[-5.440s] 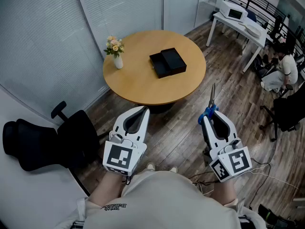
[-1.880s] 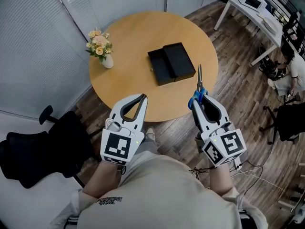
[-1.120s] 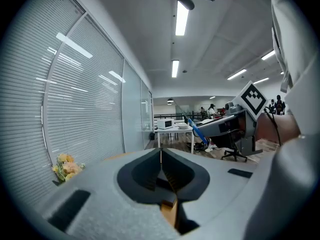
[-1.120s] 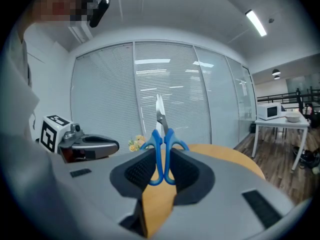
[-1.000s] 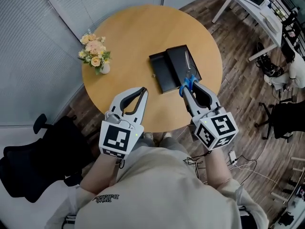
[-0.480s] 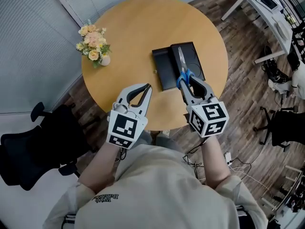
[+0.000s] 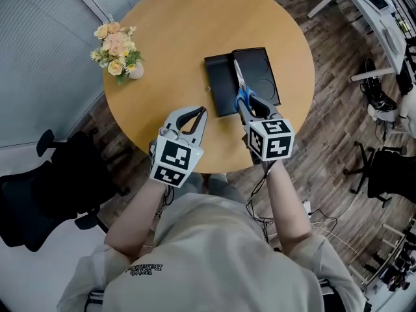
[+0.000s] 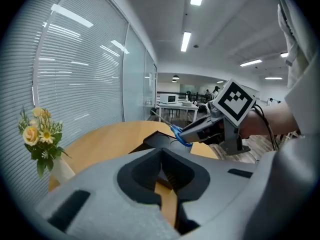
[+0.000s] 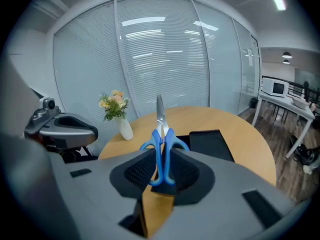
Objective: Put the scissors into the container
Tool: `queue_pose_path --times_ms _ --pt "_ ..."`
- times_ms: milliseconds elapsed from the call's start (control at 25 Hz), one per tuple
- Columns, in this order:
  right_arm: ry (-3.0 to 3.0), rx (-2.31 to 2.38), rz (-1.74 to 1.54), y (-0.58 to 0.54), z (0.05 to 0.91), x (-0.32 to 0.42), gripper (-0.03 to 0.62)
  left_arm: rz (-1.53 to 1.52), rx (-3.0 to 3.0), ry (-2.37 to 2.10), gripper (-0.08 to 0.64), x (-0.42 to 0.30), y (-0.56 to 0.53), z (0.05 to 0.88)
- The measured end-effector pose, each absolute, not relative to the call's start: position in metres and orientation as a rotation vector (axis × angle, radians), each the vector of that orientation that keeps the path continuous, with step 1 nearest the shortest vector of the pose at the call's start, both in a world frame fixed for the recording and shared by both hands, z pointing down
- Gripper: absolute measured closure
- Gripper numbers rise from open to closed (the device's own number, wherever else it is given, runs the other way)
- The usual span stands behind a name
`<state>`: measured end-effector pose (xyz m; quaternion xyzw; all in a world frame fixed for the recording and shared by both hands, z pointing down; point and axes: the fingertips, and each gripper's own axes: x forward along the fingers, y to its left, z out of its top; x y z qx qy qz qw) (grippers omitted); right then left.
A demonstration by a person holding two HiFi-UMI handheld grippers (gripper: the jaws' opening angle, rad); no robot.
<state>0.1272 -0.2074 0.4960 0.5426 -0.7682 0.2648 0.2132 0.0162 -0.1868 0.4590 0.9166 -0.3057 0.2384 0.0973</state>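
Carrying is the step in hand, by my reading, with the release not yet made. At the far left of the round table point(image 7: 175, 18) stands a small vase of flowers point(image 7: 116, 44), well apart from the work. Next comes the left gripper point(image 7: 200, 111), held above the near part of the table with its jaws drawn together on nothing; its own view shows only bare tabletop past the tips, so it looks idle. To its right lies the black container point(image 7: 263, 77), two shallow halves side by side and both open upward, the right half showing a round recess. The scissors point(image 7: 240, 86) are above it, not yet in it: their blue handles are pinched between the jaws of the right gripper point(image 7: 246, 106), and the closed blades point away from the person along the seam where the two halves meet. From the right gripper view the blades rise slightly, so the tool seems held clear of the tray, though how far I cannot tell. The next move calls for shifting a little right so the whole length sits over one half, lowering until the blades lie flat inside, then parting the jaws.
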Motion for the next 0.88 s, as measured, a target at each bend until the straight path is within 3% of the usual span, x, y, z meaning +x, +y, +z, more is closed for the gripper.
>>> queue_pose_path --times_ms 880 --pt "-1.884 1.256 0.936 -0.232 0.629 0.121 0.494 0.75 2.52 -0.817 0.535 0.037 -0.206 0.556"
